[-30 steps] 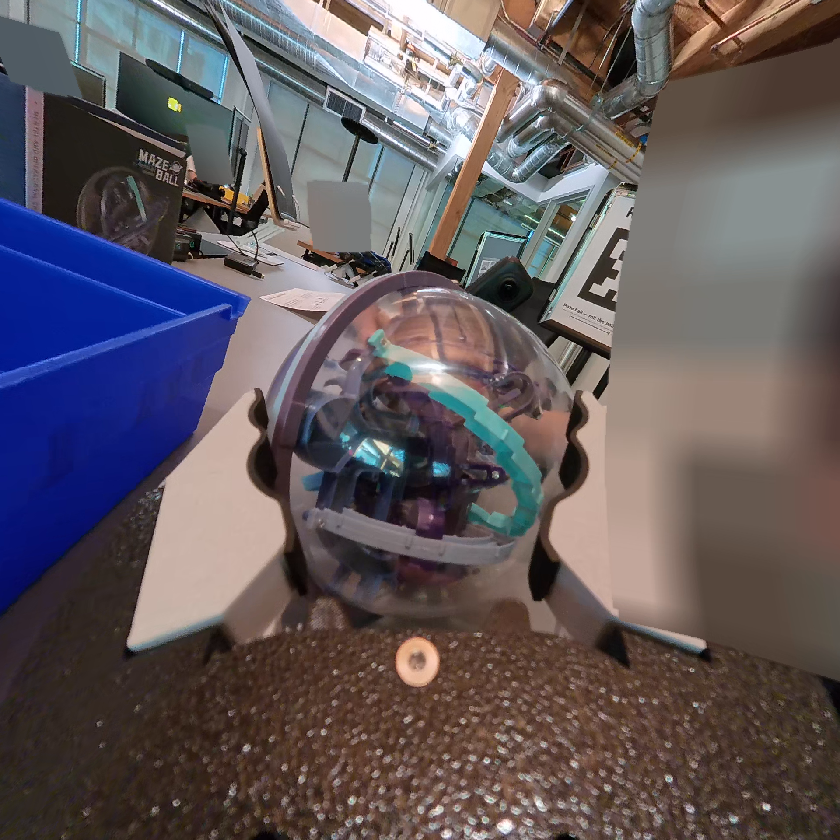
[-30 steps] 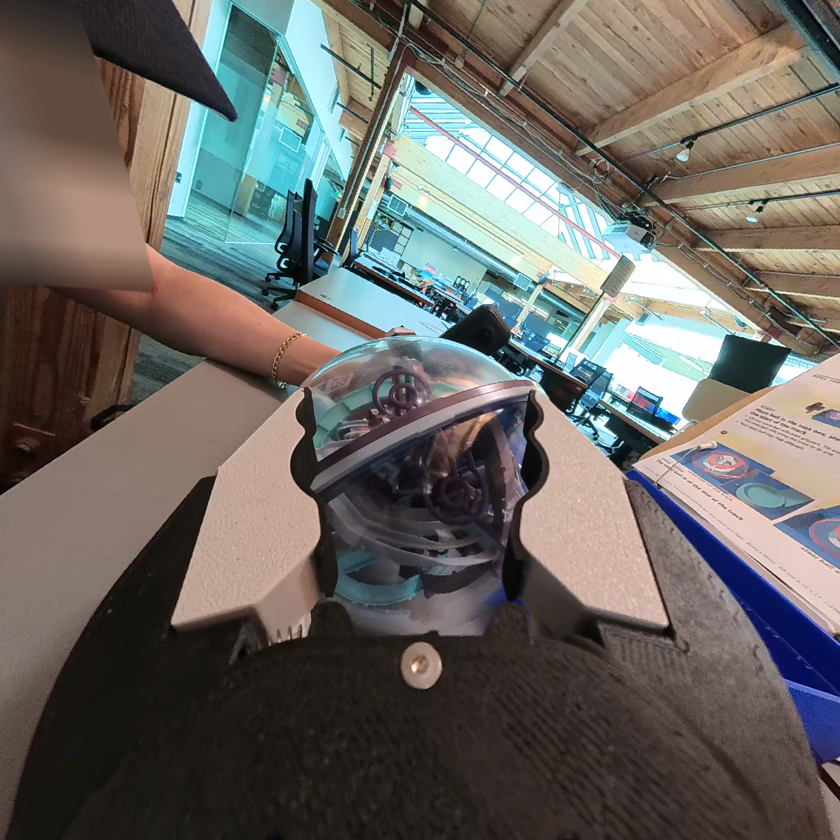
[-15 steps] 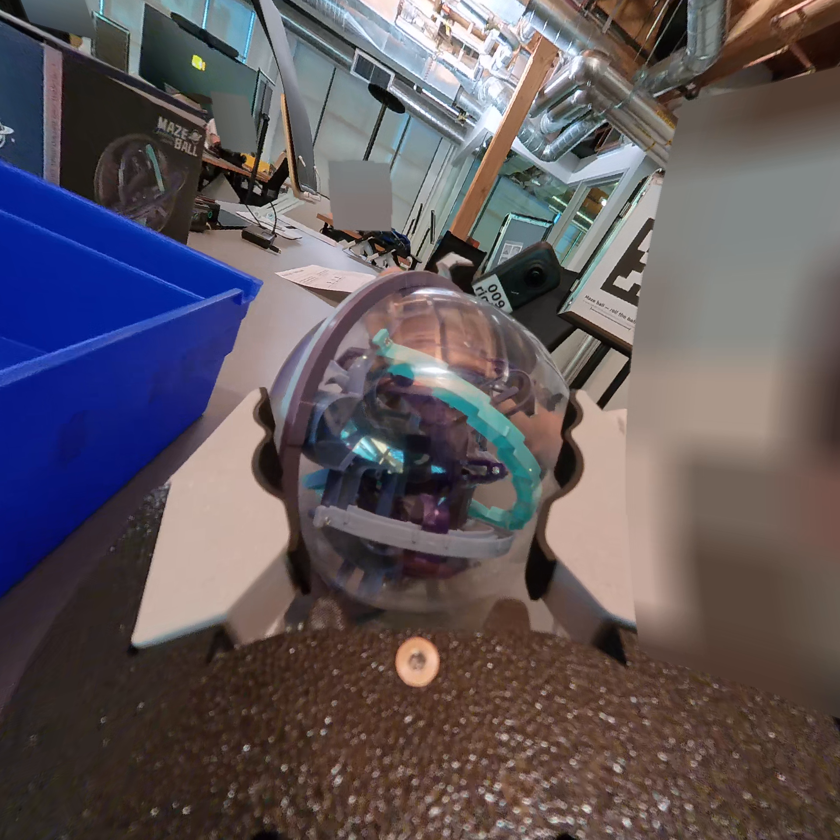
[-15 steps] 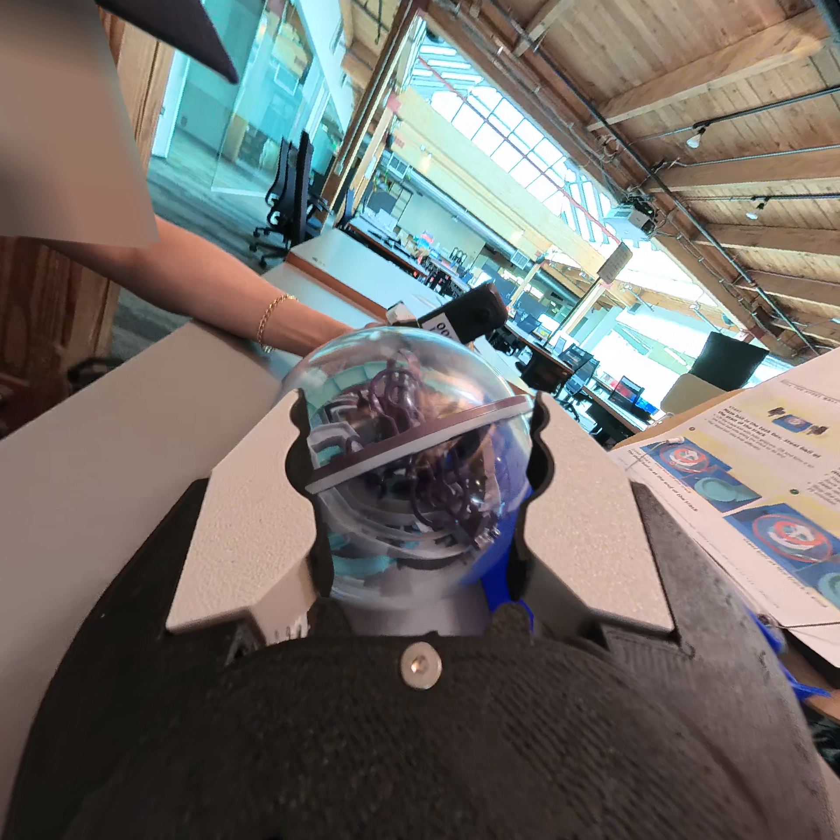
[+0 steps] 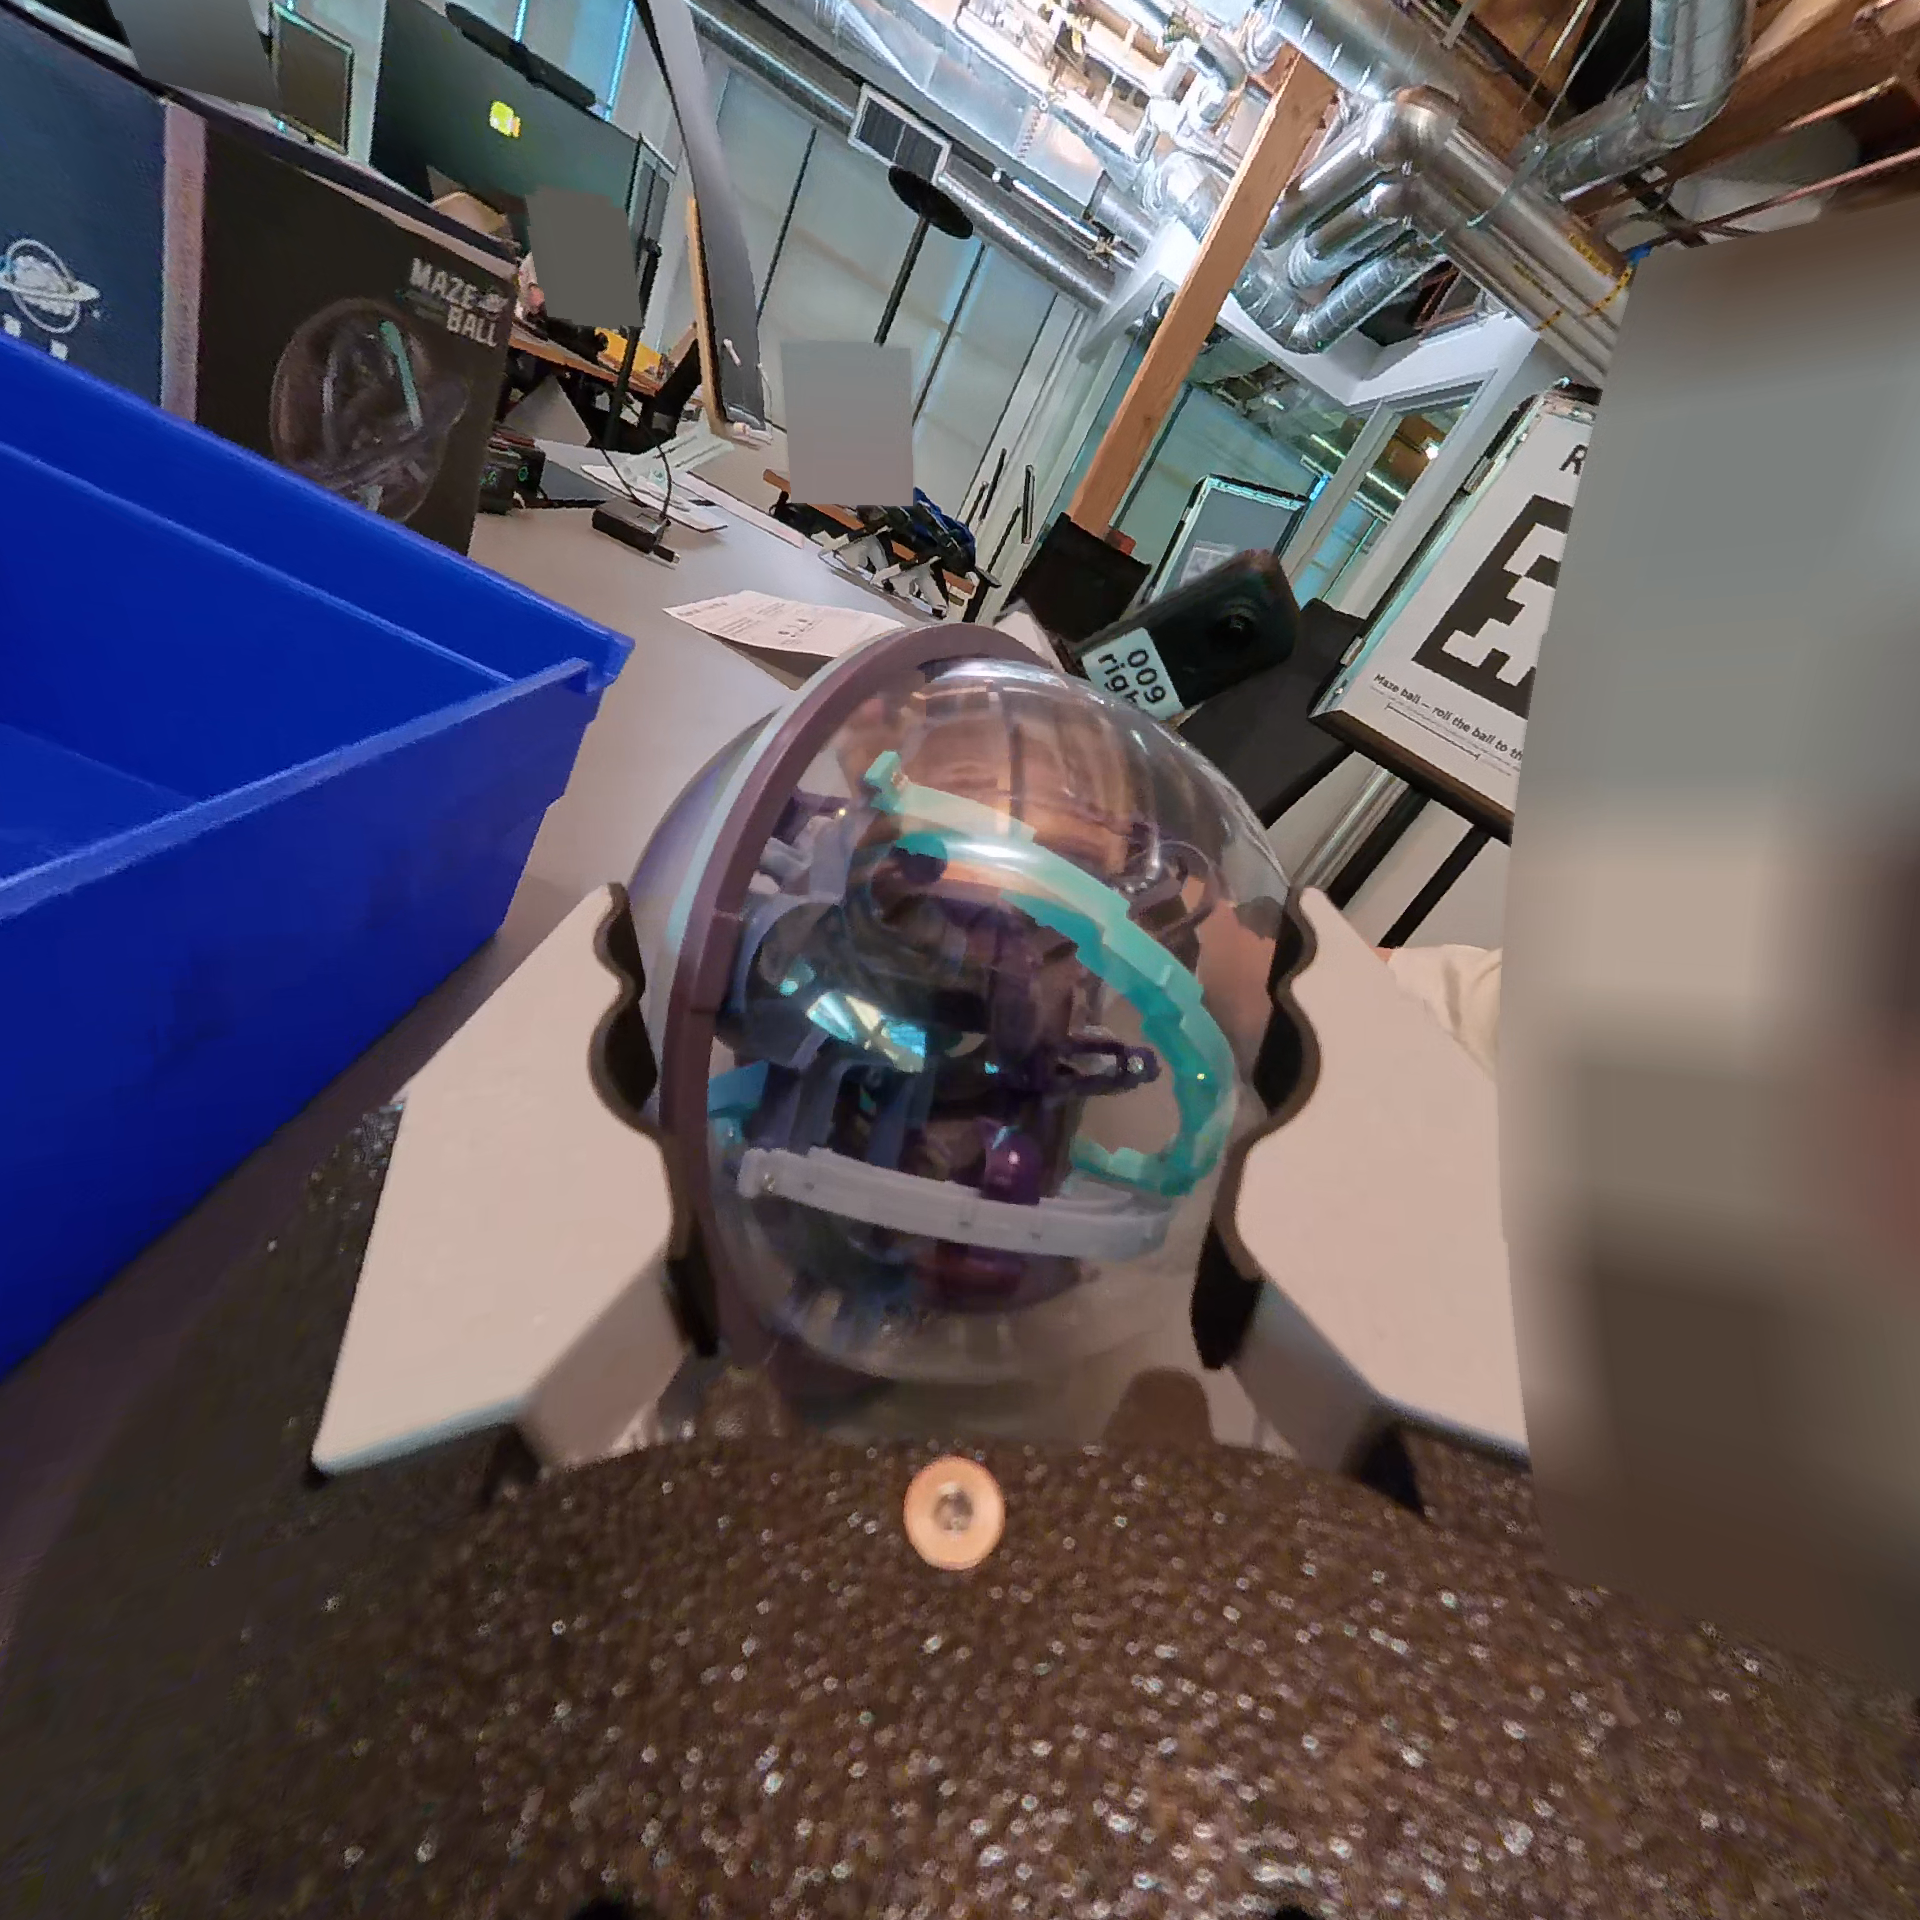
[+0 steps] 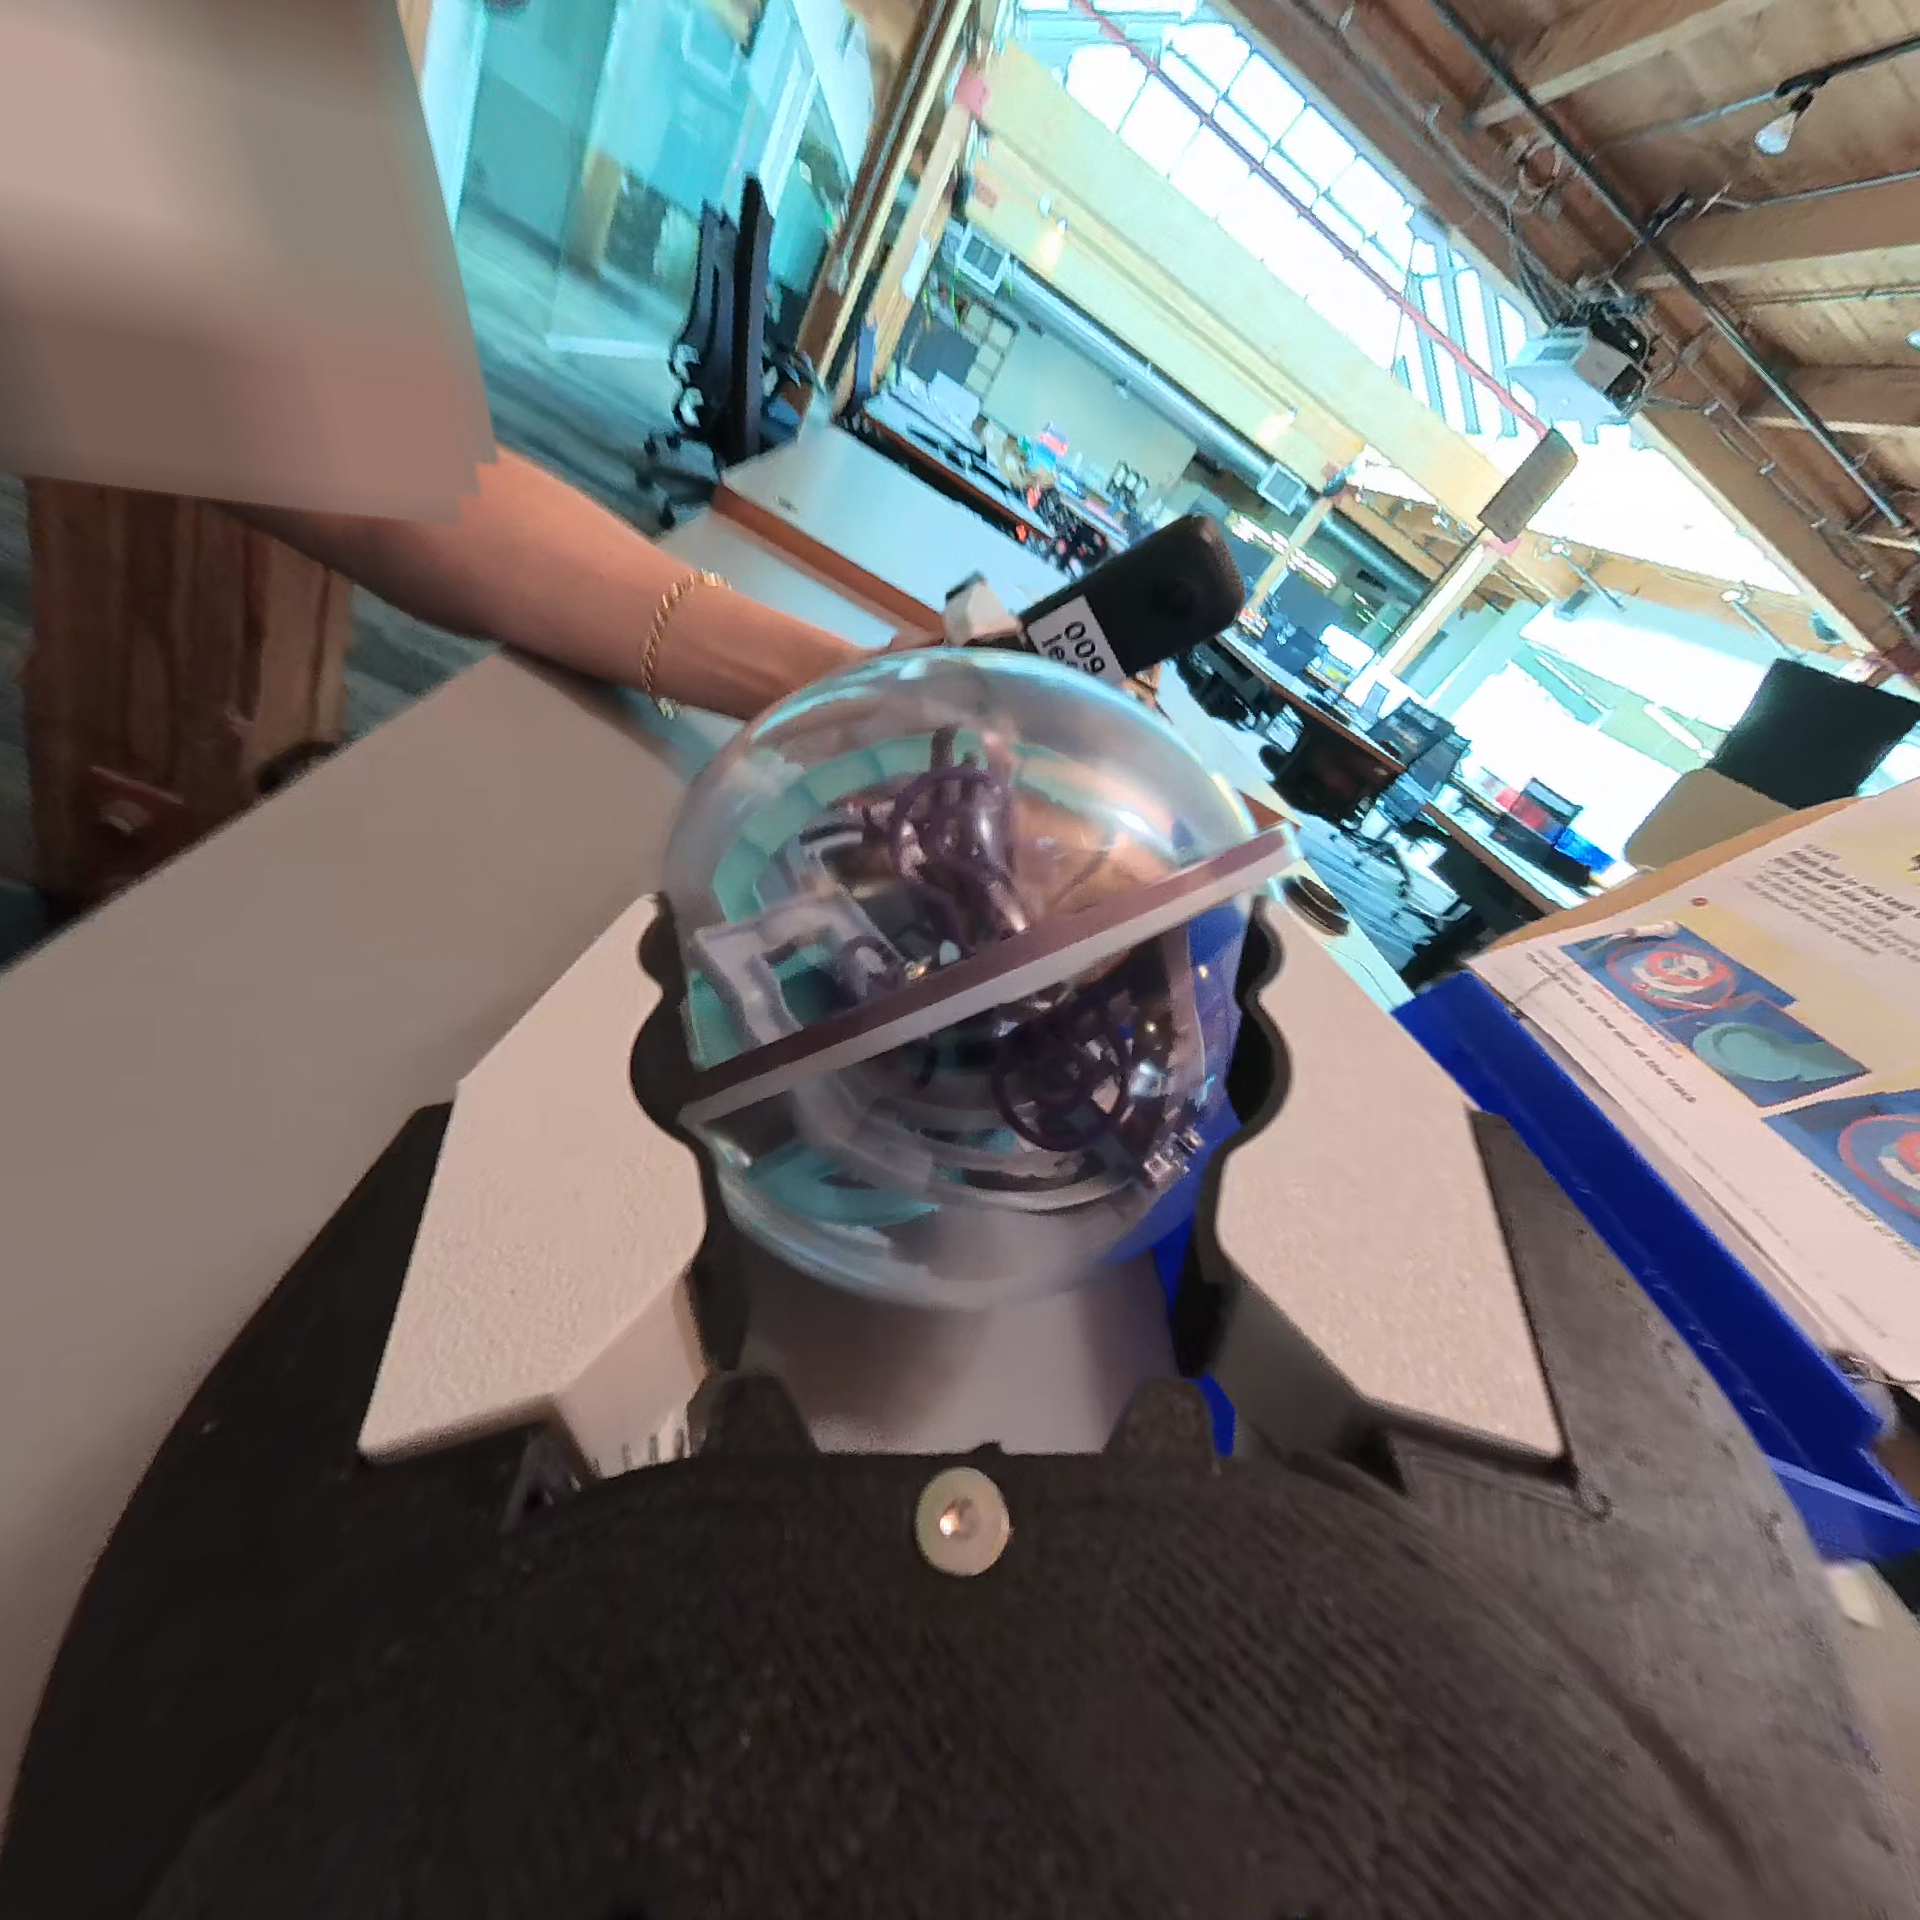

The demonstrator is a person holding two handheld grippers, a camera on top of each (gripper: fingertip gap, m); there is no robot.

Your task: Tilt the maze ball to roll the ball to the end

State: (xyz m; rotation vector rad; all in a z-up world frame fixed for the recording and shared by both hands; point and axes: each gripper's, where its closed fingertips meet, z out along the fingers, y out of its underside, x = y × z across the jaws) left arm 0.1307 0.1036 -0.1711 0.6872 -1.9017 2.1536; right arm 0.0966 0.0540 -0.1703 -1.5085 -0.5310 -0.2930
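The maze ball [image 5: 956, 1018] is a clear plastic sphere with teal, grey and purple tracks inside and a purple rim band. It is held in the air between both grippers. My left gripper [image 5: 951, 997] is shut on it from one side. My right gripper [image 6: 951, 1049] is shut on it from the other side, where the ball [image 6: 966, 987] shows its rim band tilted up to the right. The small rolling ball inside cannot be made out. The other gripper's camera shows just past the sphere in each view [image 5: 1195, 644] [image 6: 1132, 608].
A blue bin [image 5: 260, 790] sits close on the left over a grey table [image 5: 665, 582], with the dark maze ball box [image 5: 343, 364] behind it. In the right wrist view the blue bin [image 6: 1621, 1174] is on the right with printed sheets [image 6: 1745, 1049] on it. A person's forearm [image 6: 582, 603] reaches in.
Both grippers turned with the maze ball. In the right wrist view its rim band went from nearly level to tilted up on the right, and the sphere sits higher between the fingers.
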